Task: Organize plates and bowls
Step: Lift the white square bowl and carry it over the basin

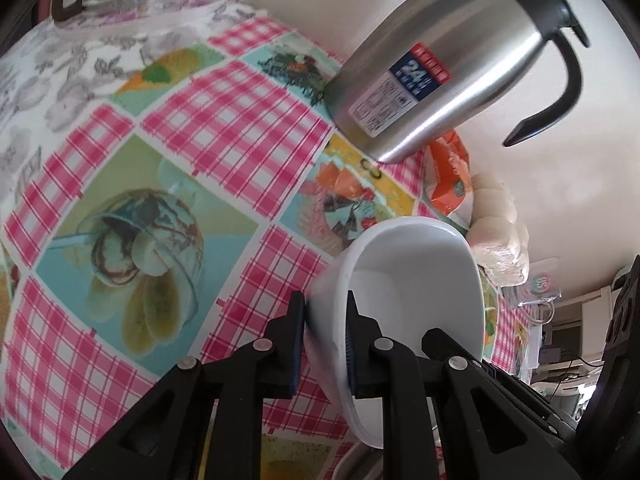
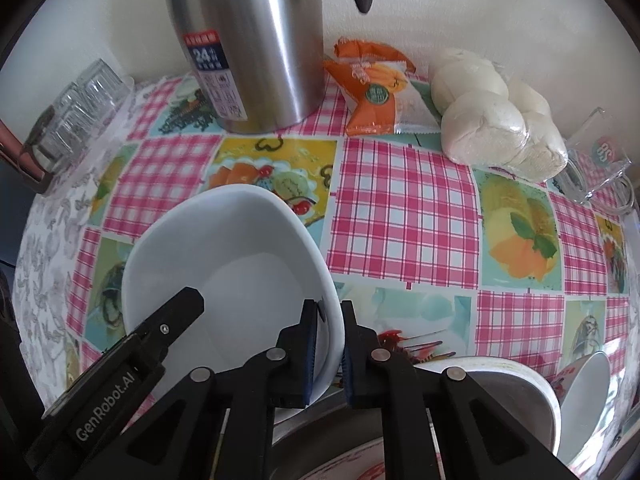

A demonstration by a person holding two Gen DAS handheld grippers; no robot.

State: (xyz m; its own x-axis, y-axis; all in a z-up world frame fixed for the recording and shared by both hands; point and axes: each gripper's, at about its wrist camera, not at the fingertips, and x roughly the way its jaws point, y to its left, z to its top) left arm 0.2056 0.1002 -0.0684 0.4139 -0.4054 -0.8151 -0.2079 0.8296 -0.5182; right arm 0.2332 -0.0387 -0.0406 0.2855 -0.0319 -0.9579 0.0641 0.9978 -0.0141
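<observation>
A white bowl (image 1: pixel 420 280) is held tilted above the patterned tablecloth (image 1: pixel 224 120). My left gripper (image 1: pixel 326 320) is shut on its left rim. In the right wrist view the same bowl (image 2: pixel 224 264) is clamped at its right rim by my right gripper (image 2: pixel 330 328), and the left gripper's finger (image 2: pixel 176 316) reaches in at its left side. Below my right gripper lie a metal plate (image 2: pixel 512 396), a white-rimmed dish (image 2: pixel 536 384) and a small patterned bowl (image 2: pixel 584 392), partly hidden by the gripper.
A steel thermos jug (image 2: pixel 248 40) stands at the back by the wall. An orange snack packet (image 2: pixel 376 88) and a bag of white buns (image 2: pixel 492 120) lie beside it. Glass cups (image 2: pixel 76 116) sit at the left, a glass mug (image 2: pixel 600 168) at the right.
</observation>
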